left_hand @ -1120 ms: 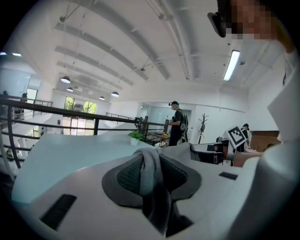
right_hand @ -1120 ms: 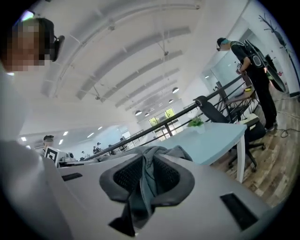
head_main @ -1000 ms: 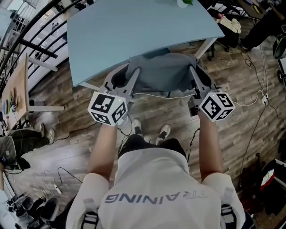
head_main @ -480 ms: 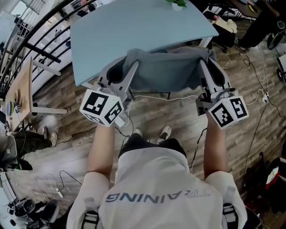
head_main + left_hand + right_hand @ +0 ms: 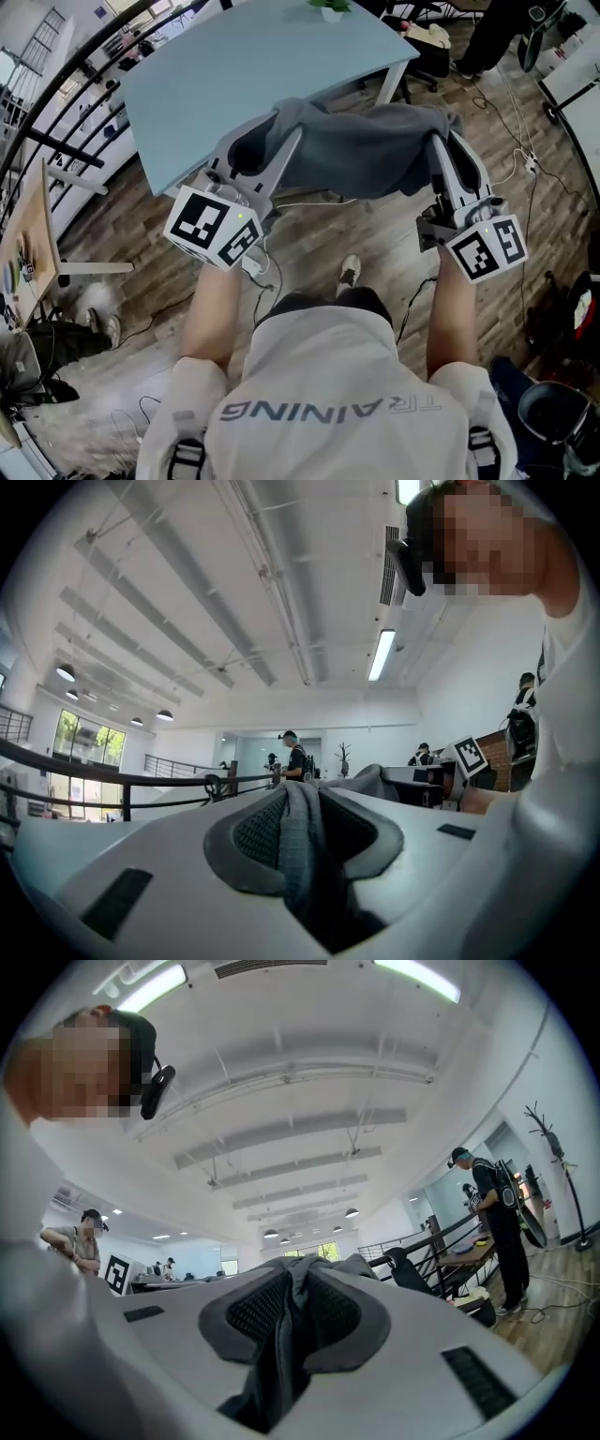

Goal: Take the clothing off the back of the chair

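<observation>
Head view: the grey clothing (image 5: pixel 361 155) is seen stretched between the left hand-held gripper (image 5: pixel 278 136) and the right hand-held gripper (image 5: pixel 439 141); each is narrowly clamped on a bunched edge of the cloth; the long axis is laid from one to the other, just short of the worktop (image 5: pixel 234 75); neither hand is nearer, so any further lift is judged to need both raised evenly.

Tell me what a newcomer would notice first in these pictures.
A grey cloth garment hangs stretched between the left gripper and the right gripper, in the middle of the head view. It is held up near the edge of a pale blue table. Each gripper is clamped on a fold of the cloth.
</observation>
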Available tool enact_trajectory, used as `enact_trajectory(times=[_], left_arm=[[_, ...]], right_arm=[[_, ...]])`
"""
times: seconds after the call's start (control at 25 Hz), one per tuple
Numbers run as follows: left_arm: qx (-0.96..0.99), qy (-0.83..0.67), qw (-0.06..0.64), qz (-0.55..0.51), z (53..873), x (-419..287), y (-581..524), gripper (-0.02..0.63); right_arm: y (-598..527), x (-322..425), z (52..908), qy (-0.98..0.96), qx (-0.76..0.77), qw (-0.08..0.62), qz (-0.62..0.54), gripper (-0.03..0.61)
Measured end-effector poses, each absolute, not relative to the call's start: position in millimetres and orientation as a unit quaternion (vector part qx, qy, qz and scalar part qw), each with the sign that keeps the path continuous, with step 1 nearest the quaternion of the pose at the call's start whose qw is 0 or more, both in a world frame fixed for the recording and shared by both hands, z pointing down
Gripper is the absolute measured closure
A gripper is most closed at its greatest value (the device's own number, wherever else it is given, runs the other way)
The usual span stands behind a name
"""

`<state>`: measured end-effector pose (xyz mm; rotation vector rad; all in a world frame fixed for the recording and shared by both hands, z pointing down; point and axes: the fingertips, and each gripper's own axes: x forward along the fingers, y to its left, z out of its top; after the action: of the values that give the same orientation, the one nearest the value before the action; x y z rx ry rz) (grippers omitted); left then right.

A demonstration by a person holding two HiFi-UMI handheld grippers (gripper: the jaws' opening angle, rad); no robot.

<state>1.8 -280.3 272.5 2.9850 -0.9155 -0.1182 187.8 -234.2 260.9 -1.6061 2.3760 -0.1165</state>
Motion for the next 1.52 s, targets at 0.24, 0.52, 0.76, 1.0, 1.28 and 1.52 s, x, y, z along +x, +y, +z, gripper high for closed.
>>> enact_trajectory(times=[0.24,0.52,0.76,1.0,1.28,1.52], left_arm=[[0.967,-0.249,-0.008,-0.054,253.2,-23.7,-228.2,0.488],[0.97,-0.234,-0.02,-0.068,231.9,-36.3,-168.8,0.488],[0.965,-0.249,-0.045,-0.064,208.7,-36.8,-128.1,0.487],[0.956,-0.289,-0.026,-0.051,210.8,-29.7,-109.9,0.486],[0.953,-0.294,-0.051,-0.058,194.0,-21.8,-83.3,0.486],[0.95,-0.298,-0.049,-0.081,171.5,-17.3,-73.7,0.499]], right_arm=[[-169.8,153.1,246.2,0.802,-0.579,0.144,-0.016,0.485],[-105.9,138.2,226.0,0.802,-0.578,0.15,0.006,0.483],[-76.2,137.7,203.7,0.816,-0.554,0.162,0.025,0.483],[-68.6,154.8,208.2,0.833,-0.532,0.154,0.008,0.482],[-57.4,163.8,190.3,0.84,-0.509,0.187,0.022,0.483],[-40.3,173.8,168.7,0.84,-0.503,0.197,0.05,0.482]])
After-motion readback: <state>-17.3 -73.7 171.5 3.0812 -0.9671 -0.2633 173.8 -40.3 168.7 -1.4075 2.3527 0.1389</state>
